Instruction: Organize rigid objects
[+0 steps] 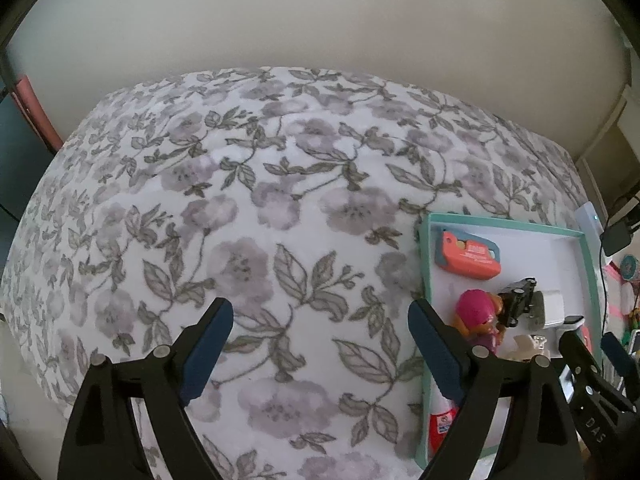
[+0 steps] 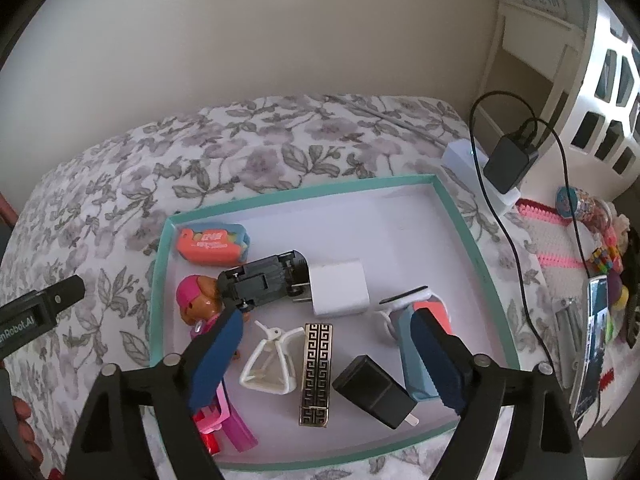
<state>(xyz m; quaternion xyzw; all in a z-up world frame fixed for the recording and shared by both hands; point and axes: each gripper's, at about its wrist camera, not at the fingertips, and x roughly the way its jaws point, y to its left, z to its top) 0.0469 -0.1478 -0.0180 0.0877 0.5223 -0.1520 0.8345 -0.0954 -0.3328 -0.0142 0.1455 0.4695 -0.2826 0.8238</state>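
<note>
A shallow teal-rimmed cardboard tray with a white floor [image 2: 460, 216] is sitting on the floral bedspread [image 1: 240, 200], and the small rigid things are already lying inside it: an orange-and-blue plastic case [image 2: 214, 242] in the far left corner, a black toy car turned on its side [image 2: 264, 280] touching a white cube-shaped charger [image 2: 340, 286], a toy figure with a pink cap [image 2: 198, 304] by the left wall, a white plastic clip [image 2: 268, 360], a gold-and-black patterned bar [image 2: 317, 372], a black plug adapter [image 2: 372, 392] and a pale blue and coral gadget [image 2: 416, 344].

My right claw [image 2: 324, 360] is hovering over the near half of the tray, its blue-padded jaws standing wide apart with nothing pinched between them. My left claw [image 1: 320, 354] is hanging over bare bedspread just beside the tray's left wall, jaws likewise spread and empty.

I judge that the gathering step is as good as finished, since no loose item is showing on the bedspread in either view. Whether any piece is still waiting outside the views, I cannot tell.

The next move, as I read it, is calling for either backing both claws away or tidying the jumble; the car leaning on the charger would need a careful, narrow pinch.
</note>
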